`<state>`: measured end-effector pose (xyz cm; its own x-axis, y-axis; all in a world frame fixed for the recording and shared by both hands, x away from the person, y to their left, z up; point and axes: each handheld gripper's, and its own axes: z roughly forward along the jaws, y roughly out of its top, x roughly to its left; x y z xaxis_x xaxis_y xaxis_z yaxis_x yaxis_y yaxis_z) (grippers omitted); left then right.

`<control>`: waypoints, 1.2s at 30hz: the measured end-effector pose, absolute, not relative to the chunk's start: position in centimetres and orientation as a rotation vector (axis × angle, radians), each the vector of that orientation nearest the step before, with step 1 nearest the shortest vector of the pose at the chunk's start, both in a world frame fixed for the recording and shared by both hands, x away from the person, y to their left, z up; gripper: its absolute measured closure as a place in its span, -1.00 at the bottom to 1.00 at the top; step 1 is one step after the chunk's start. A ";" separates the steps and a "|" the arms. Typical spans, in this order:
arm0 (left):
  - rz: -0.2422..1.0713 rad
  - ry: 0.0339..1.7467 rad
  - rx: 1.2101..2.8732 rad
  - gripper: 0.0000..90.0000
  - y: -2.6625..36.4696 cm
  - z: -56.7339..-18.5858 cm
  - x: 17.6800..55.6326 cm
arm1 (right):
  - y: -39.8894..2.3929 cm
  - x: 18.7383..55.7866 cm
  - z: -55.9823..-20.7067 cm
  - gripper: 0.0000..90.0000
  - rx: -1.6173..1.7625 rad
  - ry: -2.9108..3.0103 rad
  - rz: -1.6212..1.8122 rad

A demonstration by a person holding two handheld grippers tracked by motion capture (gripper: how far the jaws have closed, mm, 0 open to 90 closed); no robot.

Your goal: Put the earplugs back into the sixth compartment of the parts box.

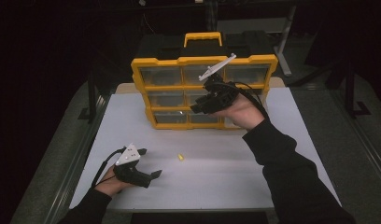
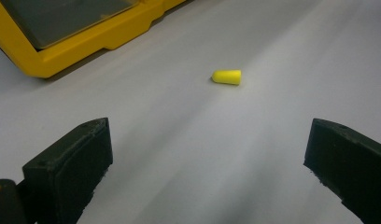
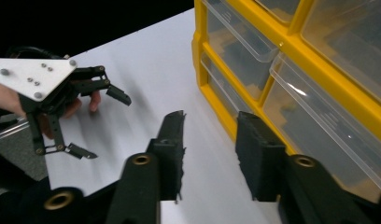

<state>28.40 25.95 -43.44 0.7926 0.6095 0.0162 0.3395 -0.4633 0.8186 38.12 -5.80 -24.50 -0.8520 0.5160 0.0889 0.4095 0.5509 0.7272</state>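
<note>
- A small yellow earplug (image 1: 180,157) lies on its side on the white table (image 1: 226,177). It is alone on the bare top, in front of the big box and well apart from it.
- In the left gripper view the earplug (image 2: 227,77) sits ahead of the two black jaws and between them. Nothing touches it.
- The left gripper (image 1: 150,163) rests low on the table near the front left edge, held in the person's left hand (image 1: 115,184). Its jaws are spread wide with nothing in them, and they point toward the earplug, which is near but not touching.
- In the right gripper view the left gripper (image 3: 104,125) shows farther off, with its grey plate on top.
- The yellow drawer box (image 1: 203,59) stands upright at the back of the table. It has a yellow handle (image 1: 203,37) on top and rows of clear drawers (image 3: 319,112).
- The right gripper (image 1: 196,108) is held up right in front of the lower drawers by the person's right hand (image 1: 242,112).
- In its own view, the right gripper (image 3: 209,140) has its jaws apart with a gap between them and holds nothing. One jaw is just beside the box's yellow bottom frame; I cannot tell if it touches.
</note>
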 end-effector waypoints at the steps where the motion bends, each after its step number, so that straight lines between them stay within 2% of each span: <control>1: 0.387 0.703 2.093 -0.99 26.0 -43.4 28.4 | -5.6 38.1 -24.6 0.32 0.801 2.642 1.186; 11: 0.387 0.701 2.093 -0.99 26.0 -43.4 28.4 | -4.0 37.8 -26.6 -0.05 0.808 2.640 1.187; 18: 0.389 0.703 2.088 -0.99 25.9 -43.4 28.4 | -3.1 37.6 -28.0 -0.11 0.778 2.664 1.202; 20: 0.389 0.701 2.087 -0.99 26.0 -43.4 28.4 | -2.7 37.4 -28.4 -0.21 0.780 2.651 1.184; 26: 0.391 0.702 2.090 -0.99 26.0 -43.4 28.4 | -1.8 37.1 -29.3 -0.34 0.757 2.655 1.168; 36: 0.390 0.698 2.089 -0.99 26.0 -43.4 28.4 | -1.0 37.0 -31.7 -0.39 0.765 2.688 1.146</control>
<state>28.37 25.99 -43.39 0.7932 0.6087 0.0179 0.3347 -0.4604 0.8222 36.97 -1.01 -31.70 -0.8650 0.4947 0.0839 0.4030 0.5854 0.7035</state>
